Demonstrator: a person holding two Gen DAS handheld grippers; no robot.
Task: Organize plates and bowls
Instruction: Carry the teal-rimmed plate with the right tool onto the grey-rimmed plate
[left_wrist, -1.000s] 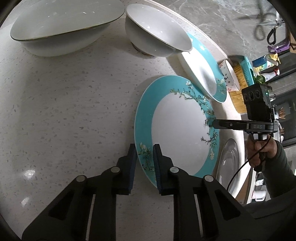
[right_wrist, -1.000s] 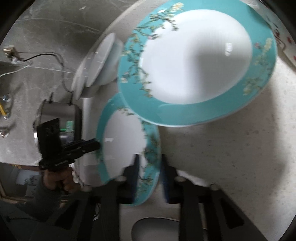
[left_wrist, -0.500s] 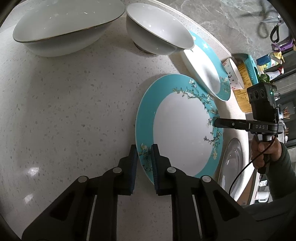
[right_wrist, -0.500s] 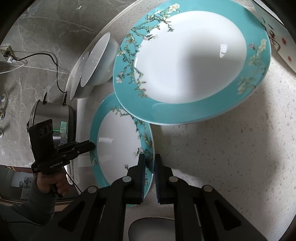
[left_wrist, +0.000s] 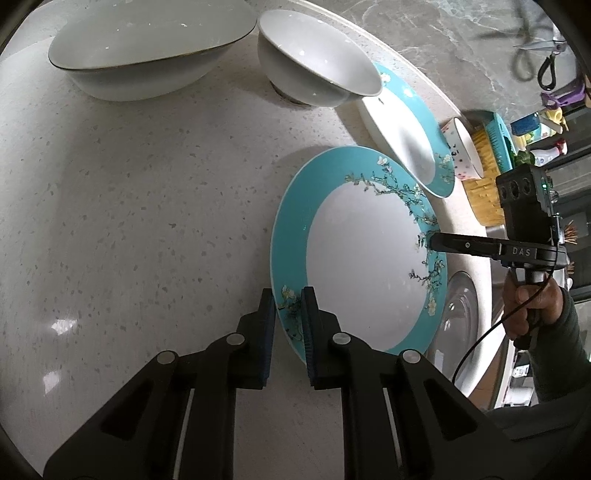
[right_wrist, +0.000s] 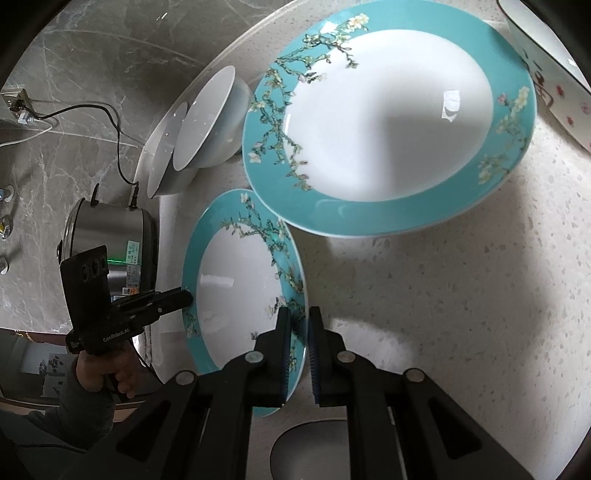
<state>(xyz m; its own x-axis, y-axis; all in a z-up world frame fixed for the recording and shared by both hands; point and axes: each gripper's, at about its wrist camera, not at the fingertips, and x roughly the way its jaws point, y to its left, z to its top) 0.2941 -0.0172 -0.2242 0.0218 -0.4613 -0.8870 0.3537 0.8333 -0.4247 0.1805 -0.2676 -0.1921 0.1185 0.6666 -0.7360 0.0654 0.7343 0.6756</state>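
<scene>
Gripping the teal-rimmed plate (left_wrist: 362, 254) from both sides: left gripper (left_wrist: 288, 314) has its jaws pinched on the near rim w/ the blossom print, right gripper (left_wrist: 430, 242) clamps the opposite rim, seen edge-on from the left wrist view. In the right wrist view the right gripper (right_wrist: 297, 332) bites that same plate (right_wrist: 236, 280) at its rim, and the left gripper (right_wrist: 184, 295) meets the far edge. Both tools nearly closed, only the plate's thickness between the pads. Plate sits low over the speckled countertop (left_wrist: 129, 203); can't tell if it's lifted clear or resting.

Just beyond lies a second teal plate (right_wrist: 388, 125), bigger in frame, not yet stacked. Farther off, a round white bowl (left_wrist: 317, 62) and a wide oval white bowl (left_wrist: 147, 48) stand side by side, apart from the plates. A patterned small bowl (left_wrist: 461, 151) sits near the edge.

Judgement: early stage, nothing visibly stacked yet; this plate probably goes onto its twin, bowls left to group after
</scene>
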